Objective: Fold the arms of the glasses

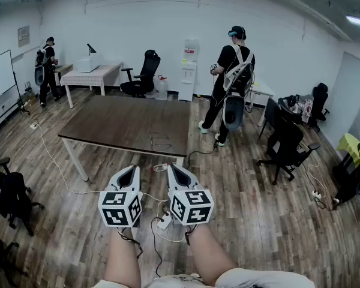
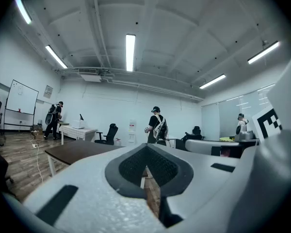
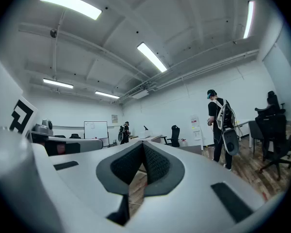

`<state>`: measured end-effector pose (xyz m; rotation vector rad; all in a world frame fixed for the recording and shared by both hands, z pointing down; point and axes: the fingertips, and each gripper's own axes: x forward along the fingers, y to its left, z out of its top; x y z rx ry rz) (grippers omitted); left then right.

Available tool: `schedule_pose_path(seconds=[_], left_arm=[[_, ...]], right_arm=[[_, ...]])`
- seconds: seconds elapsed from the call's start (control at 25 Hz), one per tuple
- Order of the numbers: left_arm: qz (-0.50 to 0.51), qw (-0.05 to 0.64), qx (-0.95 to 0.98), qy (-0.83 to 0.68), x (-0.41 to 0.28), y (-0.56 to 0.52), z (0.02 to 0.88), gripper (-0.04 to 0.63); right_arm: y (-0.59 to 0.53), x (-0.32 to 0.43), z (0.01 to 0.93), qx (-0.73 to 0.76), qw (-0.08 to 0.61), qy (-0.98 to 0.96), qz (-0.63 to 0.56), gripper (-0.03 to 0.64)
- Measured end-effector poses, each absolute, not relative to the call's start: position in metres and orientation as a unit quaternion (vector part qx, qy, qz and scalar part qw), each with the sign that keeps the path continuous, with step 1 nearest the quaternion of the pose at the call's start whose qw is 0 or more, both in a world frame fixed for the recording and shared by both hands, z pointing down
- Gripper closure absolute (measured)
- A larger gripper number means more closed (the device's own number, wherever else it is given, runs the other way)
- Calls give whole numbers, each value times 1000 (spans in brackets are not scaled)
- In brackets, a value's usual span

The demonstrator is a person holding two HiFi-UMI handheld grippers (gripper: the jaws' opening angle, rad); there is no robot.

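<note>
Nothing of the task is done yet, as far as I can judge. The glasses (image 1: 161,141) lie on the desk (image 1: 120,122), near its front edge and toward the 5 o'clock corner of the top. They look small and thin in the head view, but their arms seem to stand out from the frame, unfolded. My left tongs (image 1: 134,169) and right tongs (image 1: 171,167) hang side by side over the floor, level and well short of the desk, with the glasses at about 12 o'clock from them. In the left gripper view the left tongs (image 2: 146,168) are pressed together with nothing between them. The right gripper view shows the same for the right tongs (image 3: 142,165): together and empty. The whole job is left: reach the desk, steady the frame, and fold each arm in turn.
</note>
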<state>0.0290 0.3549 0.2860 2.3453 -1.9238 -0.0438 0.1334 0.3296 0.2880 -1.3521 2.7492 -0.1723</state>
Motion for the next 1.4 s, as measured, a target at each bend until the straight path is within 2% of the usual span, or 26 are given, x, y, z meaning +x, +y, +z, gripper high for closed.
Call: schedule_pose_path(seconds=[0.96, 1.4], left_arm=[[-3, 46, 796, -603, -2, 343, 300, 581], [9, 40, 785, -618, -1, 291, 305, 581]], right_arm=[[323, 92, 306, -430, 64, 893, -121, 604], [269, 95, 311, -426, 60, 896, -113, 604]])
